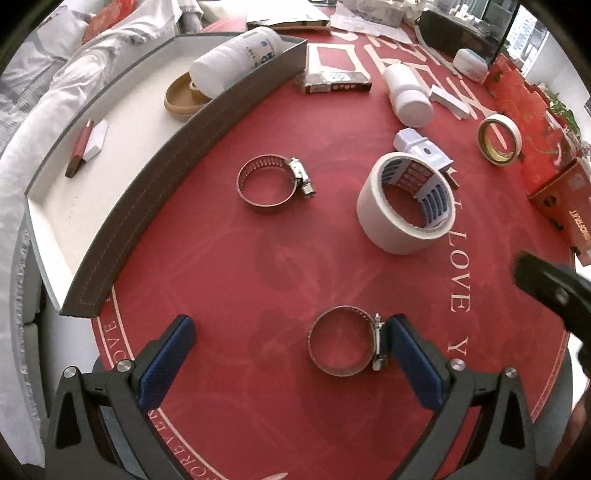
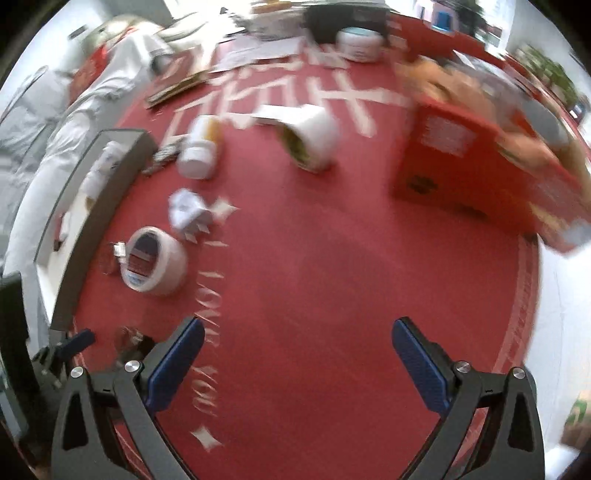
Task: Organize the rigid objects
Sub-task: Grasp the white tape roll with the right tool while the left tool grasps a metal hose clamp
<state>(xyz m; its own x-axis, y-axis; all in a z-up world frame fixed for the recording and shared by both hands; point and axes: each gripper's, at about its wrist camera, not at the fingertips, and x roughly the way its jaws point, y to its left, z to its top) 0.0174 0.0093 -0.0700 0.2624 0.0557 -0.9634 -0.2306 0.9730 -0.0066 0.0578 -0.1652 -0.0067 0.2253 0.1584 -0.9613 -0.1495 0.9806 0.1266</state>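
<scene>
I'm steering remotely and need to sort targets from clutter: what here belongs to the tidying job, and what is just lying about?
Job:
- near hose clamp, between the open left tool fingers
- far hose clamp
- masking tape roll
- white bottle
- grey tray

Lying about:
- red cartons
- papers
- white bedding

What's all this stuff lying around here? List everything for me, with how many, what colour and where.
hose clamps: 2, metal; one mid-cloth, one between the left tool's fingers
masking tape roll: 1, cream, right of centre
thin tape ring: 1, cream, far right
white bottles: 2; one on the cloth, one in the tray
tray: 1, grey outside, white inside, left
wooden ring: 1, tan, in tray
small block: 1, red and white, in tray
flat box: 1, brown and white, far side
red carton: 1, right edge
tablecloth: 1, red
left tool: 1, black, blue pads, open
right tool: 1, same colours, open
</scene>
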